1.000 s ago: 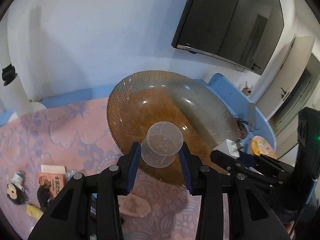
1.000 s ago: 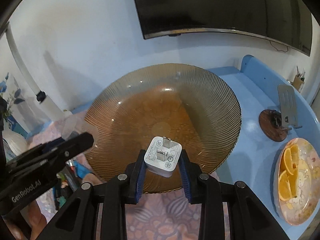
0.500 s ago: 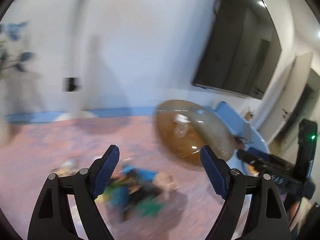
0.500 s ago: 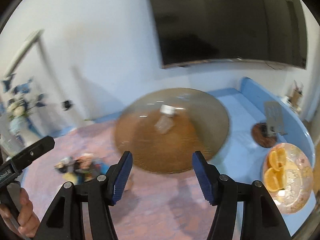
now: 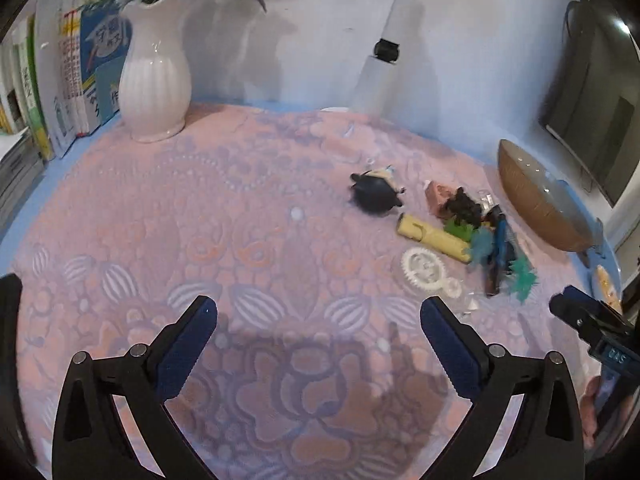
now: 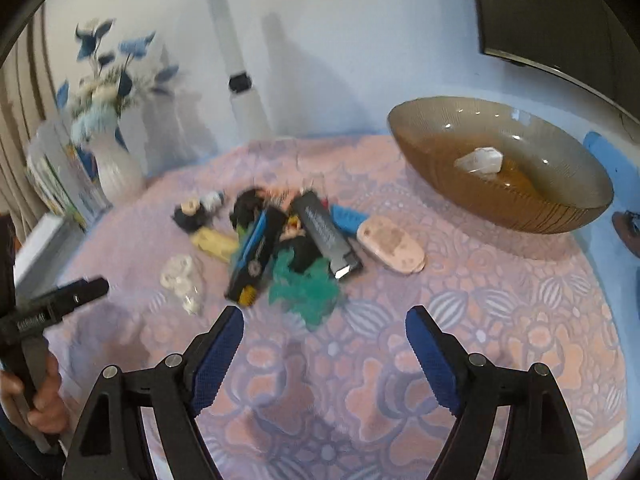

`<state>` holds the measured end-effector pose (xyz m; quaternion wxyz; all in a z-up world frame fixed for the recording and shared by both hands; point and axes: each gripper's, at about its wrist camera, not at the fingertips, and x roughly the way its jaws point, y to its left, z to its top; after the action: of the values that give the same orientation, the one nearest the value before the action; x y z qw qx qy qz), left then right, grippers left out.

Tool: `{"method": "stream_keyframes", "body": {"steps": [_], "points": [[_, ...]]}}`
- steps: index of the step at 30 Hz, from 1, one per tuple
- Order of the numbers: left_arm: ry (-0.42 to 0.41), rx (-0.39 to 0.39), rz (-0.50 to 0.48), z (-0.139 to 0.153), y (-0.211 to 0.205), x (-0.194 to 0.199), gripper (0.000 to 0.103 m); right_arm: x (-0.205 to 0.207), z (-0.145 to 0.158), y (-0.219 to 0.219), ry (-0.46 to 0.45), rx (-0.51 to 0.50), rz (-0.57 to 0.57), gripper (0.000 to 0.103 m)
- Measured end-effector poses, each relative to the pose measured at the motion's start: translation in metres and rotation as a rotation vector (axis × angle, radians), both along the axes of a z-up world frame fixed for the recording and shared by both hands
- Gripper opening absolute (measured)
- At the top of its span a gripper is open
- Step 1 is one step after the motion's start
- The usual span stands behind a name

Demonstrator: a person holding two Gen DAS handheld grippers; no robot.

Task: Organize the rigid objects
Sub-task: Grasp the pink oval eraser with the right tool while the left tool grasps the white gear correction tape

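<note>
The pile (image 6: 280,248) lies mid-cloth, left of the bowl (image 6: 500,200), which I see already holds two pale pieces. These are small, light, stiff bits; I judge the grey stick (image 6: 326,236) easiest, pinched across its narrow sides. My right gripper (image 6: 324,328) and left gripper (image 5: 318,320) are both empty, jaws opening. Only the right view shows the bowl's inside; only the left shows the gear (image 5: 422,268) and yellow tube (image 5: 434,238) sharply

A ribbed amber glass bowl (image 6: 500,184) sits on the bench and holds a clear cup and a white plug (image 6: 482,162). Just left of it lies a heap: grey lighter (image 6: 326,236), pink remote (image 6: 390,244), yellow tube (image 5: 434,238), white gear (image 5: 422,269), black figure (image 5: 376,194).
</note>
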<state>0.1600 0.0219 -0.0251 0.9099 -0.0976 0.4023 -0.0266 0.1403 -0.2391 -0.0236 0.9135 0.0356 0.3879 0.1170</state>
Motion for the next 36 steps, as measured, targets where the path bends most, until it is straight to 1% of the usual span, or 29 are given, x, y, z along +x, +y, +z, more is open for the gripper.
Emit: {"method": "stream_keyframes", "body": {"steps": [3,4,5,7,9,12,17,19,21,22,23,25,26,27,28,29,31,33,35,36], "points": [[0.099,0.061,0.056,-0.012,-0.003,0.012,0.101,0.003,-0.004,-0.008,0.038,0.048,0.003,0.082],[0.132,0.064,0.07,-0.015,-0.002,0.014,0.101,0.005,-0.006,-0.012,0.05,0.068,-0.002,0.082],[0.135,0.059,0.071,-0.014,-0.001,0.013,0.101,0.005,-0.009,-0.018,0.061,0.089,-0.01,0.082],[0.112,0.036,0.064,-0.012,0.003,0.009,0.102,0.006,-0.011,-0.022,0.066,0.112,-0.029,0.082],[0.113,0.031,0.062,-0.013,0.005,0.006,0.102,0.008,-0.013,-0.028,0.073,0.13,-0.046,0.082],[0.112,0.032,0.061,-0.014,0.007,0.005,0.102,0.012,-0.016,-0.026,0.099,0.124,-0.056,0.083],[0.122,0.068,0.058,-0.013,0.002,0.001,0.102,0.01,-0.016,-0.023,0.092,0.098,-0.067,0.083],[0.123,0.068,0.056,-0.017,0.001,0.008,0.102,0.011,-0.016,-0.023,0.093,0.095,-0.072,0.083],[0.121,0.059,0.057,-0.017,0.003,0.007,0.102,0.011,-0.017,-0.025,0.101,0.102,-0.077,0.083],[0.125,0.06,0.059,-0.017,0.003,0.008,0.102,0.013,-0.018,-0.027,0.114,0.114,-0.081,0.083],[0.135,0.068,0.064,-0.017,0.003,0.01,0.102,0.015,-0.02,-0.033,0.149,0.145,-0.098,0.083],[0.158,0.092,0.077,-0.016,0.001,0.014,0.102,0.015,-0.021,-0.051,0.219,0.259,-0.13,0.083],[0.155,0.082,0.091,-0.012,0.0,0.014,0.102,0.016,-0.015,-0.059,0.229,0.287,-0.122,0.083],[0.143,0.063,0.095,-0.009,-0.002,0.013,0.102,0.018,-0.006,-0.064,0.224,0.254,-0.122,0.083],[0.123,0.036,0.092,-0.004,-0.005,0.012,0.102,0.021,0.001,-0.066,0.21,0.2,-0.133,0.083],[0.105,0.011,0.083,0.001,-0.012,0.012,0.102,0.026,0.01,-0.069,0.18,0.106,-0.155,0.083],[0.087,-0.001,0.038,0.007,-0.035,0.015,0.102,0.036,0.014,-0.071,0.161,0.006,-0.167,0.083],[0.083,0.044,-0.016,0.007,-0.062,0.021,0.102,0.053,0.006,-0.072,0.197,-0.033,-0.144,0.08],[0.092,0.095,-0.056,0.0,-0.088,0.03,0.102,0.068,-0.006,-0.068,0.229,-0.054,-0.102,0.07],[0.099,0.115,-0.069,-0.004,-0.097,0.034,0.102,0.074,-0.012,-0.063,0.232,-0.064,-0.07,0.07]]}}
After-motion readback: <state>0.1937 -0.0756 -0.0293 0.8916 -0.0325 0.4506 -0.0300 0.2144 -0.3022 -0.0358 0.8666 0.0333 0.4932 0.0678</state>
